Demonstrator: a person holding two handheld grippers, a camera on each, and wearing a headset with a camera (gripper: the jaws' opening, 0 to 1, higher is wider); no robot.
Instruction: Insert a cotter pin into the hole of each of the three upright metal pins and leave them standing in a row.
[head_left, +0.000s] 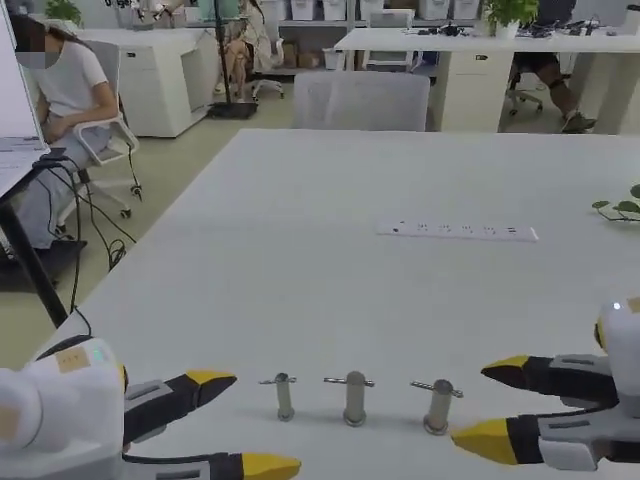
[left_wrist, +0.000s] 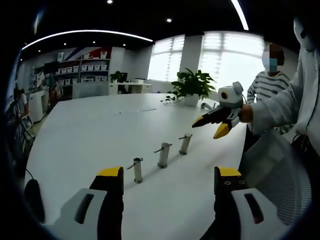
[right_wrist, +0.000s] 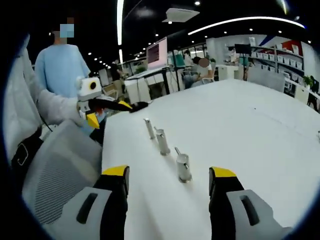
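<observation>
Three metal pins (head_left: 354, 398) are seen standing upright in a row near the front edge of the white desk (head_left: 330, 290). Each is crossed near its top by a cotter pin (head_left: 349, 381), whose ends stick out on both sides. The left claw (head_left: 268, 420) is held spread just left of the row and nothing is gripped in it. The right claw (head_left: 468, 402) is likewise spread just right of the row — its yellow tips are pointed towards the nearest pin but kept apart from it. In the left gripper view the row is seen running away beyond the parted jaws, with the right claw past its far end. A white power strip (head_left: 457, 231) is laid flat further back on the desk, well apart from the pins; any marking on it is too small to be read. A grey chair back (head_left: 360, 100) is seen at the far edge.
</observation>
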